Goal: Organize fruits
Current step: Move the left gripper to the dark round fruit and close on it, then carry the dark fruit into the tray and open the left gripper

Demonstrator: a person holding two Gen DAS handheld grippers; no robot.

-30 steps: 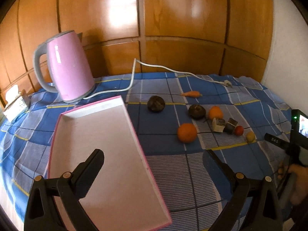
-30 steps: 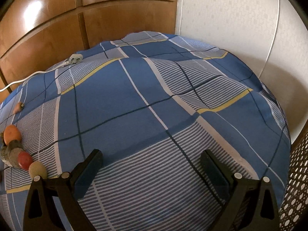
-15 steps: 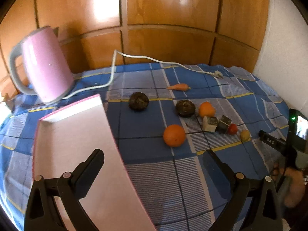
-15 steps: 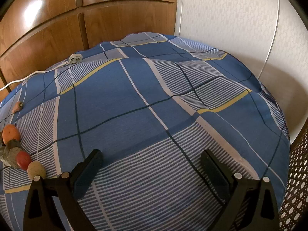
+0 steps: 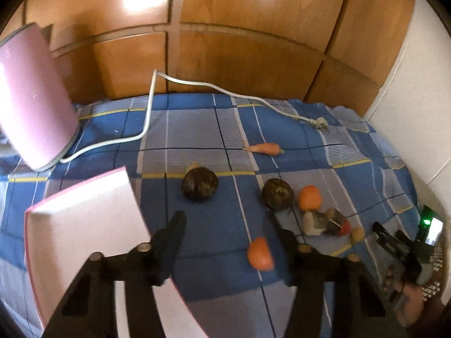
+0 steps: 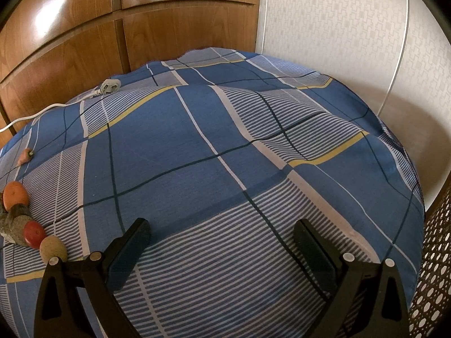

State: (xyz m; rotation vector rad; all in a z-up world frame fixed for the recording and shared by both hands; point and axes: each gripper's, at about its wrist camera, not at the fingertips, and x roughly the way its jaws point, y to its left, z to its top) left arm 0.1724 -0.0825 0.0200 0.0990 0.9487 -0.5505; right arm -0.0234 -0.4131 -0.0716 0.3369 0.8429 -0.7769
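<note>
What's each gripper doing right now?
Left gripper: jaws closing, nothing gripped; orange lies between them.
Right gripper: open, empty.

On the cloth (image 5: 214, 225), seen from the left wrist, the tray (image 5: 84, 225) lies at eight o'clock, with the kettle (image 5: 31, 98) behind it at ten. The cord (image 5: 146, 124) runs from the kettle's base toward twelve, then to one o'clock, ending in a plug (image 5: 320, 123). The carrot (image 5: 265, 148) lies near centre toward one. Two round fruits (image 5: 200, 187) (image 5: 277, 194) lie side by side at centre. An orange (image 5: 310, 197) touches the right-hand one; another orange (image 5: 260, 253) lies apart at five. A cluster of small pieces (image 5: 327, 222) sits at four, just before the first orange. The wooden panels (image 5: 225, 42) stand behind everything.
</note>
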